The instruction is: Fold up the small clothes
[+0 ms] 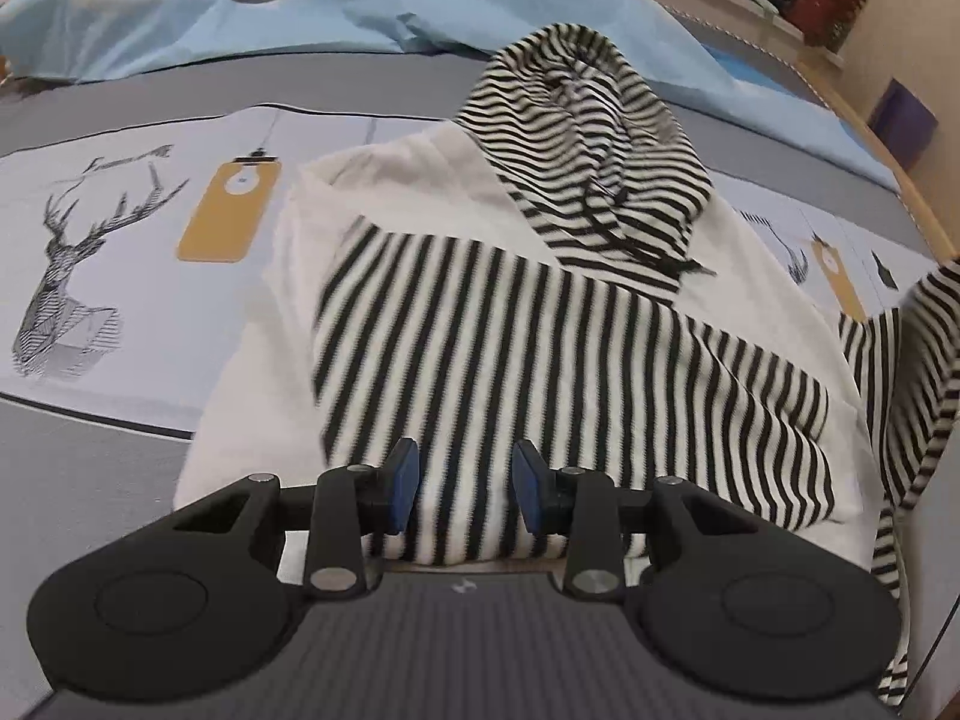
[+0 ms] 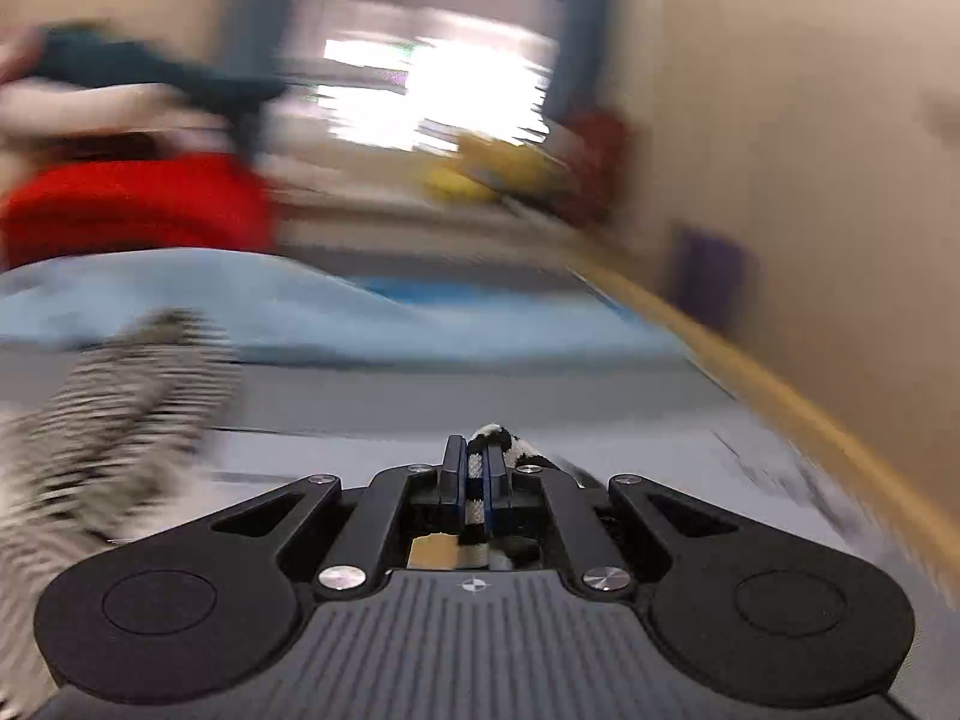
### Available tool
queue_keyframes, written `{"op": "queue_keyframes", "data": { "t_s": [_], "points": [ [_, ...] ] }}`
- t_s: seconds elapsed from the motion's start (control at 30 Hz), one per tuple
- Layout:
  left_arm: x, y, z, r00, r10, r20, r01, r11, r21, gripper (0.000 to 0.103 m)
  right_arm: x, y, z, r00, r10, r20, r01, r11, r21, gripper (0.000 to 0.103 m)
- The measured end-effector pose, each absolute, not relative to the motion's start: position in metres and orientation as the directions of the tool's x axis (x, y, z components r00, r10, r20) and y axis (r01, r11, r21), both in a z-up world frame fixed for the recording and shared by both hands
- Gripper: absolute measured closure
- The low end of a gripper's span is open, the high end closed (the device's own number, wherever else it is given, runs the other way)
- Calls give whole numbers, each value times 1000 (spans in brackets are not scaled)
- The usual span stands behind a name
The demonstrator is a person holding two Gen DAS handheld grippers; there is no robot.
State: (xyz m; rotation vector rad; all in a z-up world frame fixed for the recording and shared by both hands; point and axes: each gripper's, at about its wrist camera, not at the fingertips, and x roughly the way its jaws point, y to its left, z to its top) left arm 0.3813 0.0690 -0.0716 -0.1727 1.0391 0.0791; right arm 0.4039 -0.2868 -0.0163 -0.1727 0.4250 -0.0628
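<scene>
Bed sheet (image 1: 120, 276) with deer print under the hoodie (image 1: 540, 312), frame centre. Left gripper (image 1: 465, 483) jaws apart over its striped hem, clamping nothing. Right gripper (image 2: 477, 474) pinched on striped fabric, probably the sleeve (image 2: 501, 441); view blurred.

Left view sharp; right heavily blurred, perhaps window (image 2: 444, 78) glare.

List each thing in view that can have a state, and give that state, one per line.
Striped hoodie: lying on the bed, partly folded, one striped sleeve already laid across the front.
Hood: bunched up, not flattened.
Other sleeve: lifted off the bed.
Left gripper: open, over the hem, holding nothing.
Right gripper: shut on striped fabric.
Bedsheet: spread under the hoodie.
</scene>
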Motion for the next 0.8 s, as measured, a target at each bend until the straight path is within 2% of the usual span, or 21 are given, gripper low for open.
{"op": "queue_keyframes", "data": {
  "t_s": [0.07, 0.13, 0.17, 0.27, 0.33, 0.4, 0.53, 0.6, 0.73, 0.8],
  "points": [
    [381, 79, -70, 509, -9, -861, -165, 980, -108, 65, 386, -225, -17, 900, 121, -420, -220, 956, -195, 99],
    [380, 90, -68, 509, 0, -861, -190, 975, -113, 65, 368, -175, -28, 793, 347, -501, -475, 867, -151, 99],
    [380, 96, -68, 507, 1, -862, -205, 972, -119, 65, 360, -149, -41, 697, 430, -574, -580, 808, -100, 99],
    [379, 111, -65, 505, -4, -863, -239, 960, -144, 65, 344, -106, -79, 430, 486, -761, -713, 700, 43, 99],
    [379, 117, -62, 508, -16, -861, -253, 953, -167, 65, 335, -94, -89, 355, 443, -823, -722, 689, 59, 99],
    [379, 120, -59, 515, -30, -857, -258, 948, -189, 65, 331, -95, -83, 346, 388, -854, -696, 717, 44, 98],
    [379, 115, -56, 521, -49, -852, -252, 945, -208, 65, 339, -122, -42, 427, 321, -845, -549, 835, 40, 88],
    [379, 108, -56, 518, -55, -854, -235, 950, -204, 65, 346, -147, -28, 464, 307, -831, -398, 910, 114, 75],
    [377, 85, -59, 514, -94, -852, -141, 971, -193, 65, 347, -201, -38, 518, 289, -805, -93, 954, 283, 73],
    [377, 68, -61, 512, -116, -851, -71, 982, -177, 65, 352, -224, -55, 490, 256, -833, 49, 946, 320, 73]
  ]
}}
